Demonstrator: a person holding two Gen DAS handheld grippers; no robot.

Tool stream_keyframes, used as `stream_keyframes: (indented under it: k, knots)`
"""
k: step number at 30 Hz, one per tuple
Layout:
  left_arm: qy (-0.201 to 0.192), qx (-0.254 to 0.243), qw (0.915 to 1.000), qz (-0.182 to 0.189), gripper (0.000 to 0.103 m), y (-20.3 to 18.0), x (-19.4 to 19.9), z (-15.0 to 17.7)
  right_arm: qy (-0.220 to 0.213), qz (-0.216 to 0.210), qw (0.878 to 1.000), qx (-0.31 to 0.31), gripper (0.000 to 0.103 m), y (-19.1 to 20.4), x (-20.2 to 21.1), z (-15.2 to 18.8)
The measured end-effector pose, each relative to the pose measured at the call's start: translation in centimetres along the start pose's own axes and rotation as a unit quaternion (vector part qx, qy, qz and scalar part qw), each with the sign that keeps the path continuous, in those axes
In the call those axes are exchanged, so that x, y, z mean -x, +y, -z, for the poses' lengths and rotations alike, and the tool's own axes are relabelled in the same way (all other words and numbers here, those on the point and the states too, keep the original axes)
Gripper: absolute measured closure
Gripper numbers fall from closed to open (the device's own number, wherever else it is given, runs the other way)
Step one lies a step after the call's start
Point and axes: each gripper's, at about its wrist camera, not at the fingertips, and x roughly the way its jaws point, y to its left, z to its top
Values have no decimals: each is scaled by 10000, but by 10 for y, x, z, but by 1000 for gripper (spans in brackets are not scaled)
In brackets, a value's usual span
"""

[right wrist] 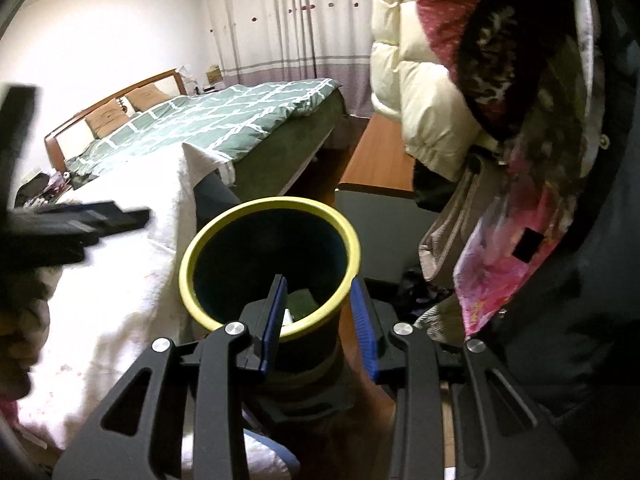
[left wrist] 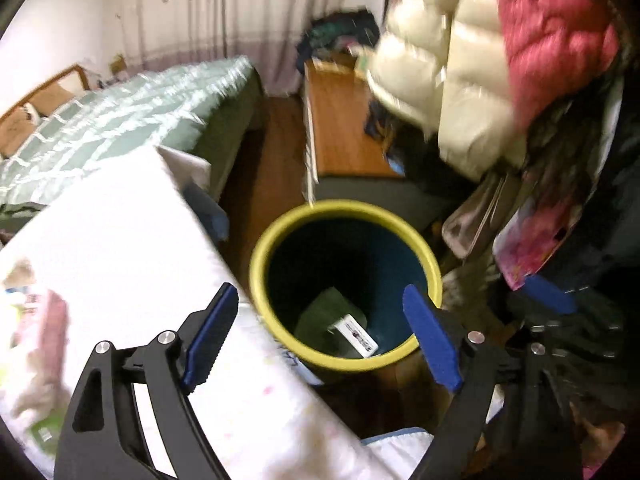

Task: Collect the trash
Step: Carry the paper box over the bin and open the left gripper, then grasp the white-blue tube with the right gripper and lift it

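A round bin [left wrist: 256, 280] with a yellow rim and dark blue inside stands on the floor beside a white-clothed table [left wrist: 120, 240]. At its bottom lie a small white box [left wrist: 356, 334] and a dark green piece [left wrist: 324, 312]. My left gripper [left wrist: 320, 328] hovers above the bin, wide open with nothing between its fingers. My right gripper [right wrist: 316, 312] also hangs over the bin [right wrist: 192, 264], its jaws partly apart and empty. One of its blue fingers [left wrist: 548, 294] shows to the bin's right. Blurred pink and green wrappers [left wrist: 44, 320] lie on the table's left.
A bed [right wrist: 208, 120] with a green checked cover stands behind the table. A low wooden cabinet [left wrist: 340, 120] sits beyond the bin. Cream and pink padded jackets [left wrist: 480, 60] and a bag hang close on the right. Bare wooden floor [left wrist: 264, 168] runs between bed and cabinet.
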Motion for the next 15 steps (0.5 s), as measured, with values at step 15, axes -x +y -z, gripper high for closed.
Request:
stream_keyframes:
  k: [15]
  knots:
    - [-1206,1109,9642,-2088,8,146,237,92,445,-1929,9709,1349,70,169,-11,11]
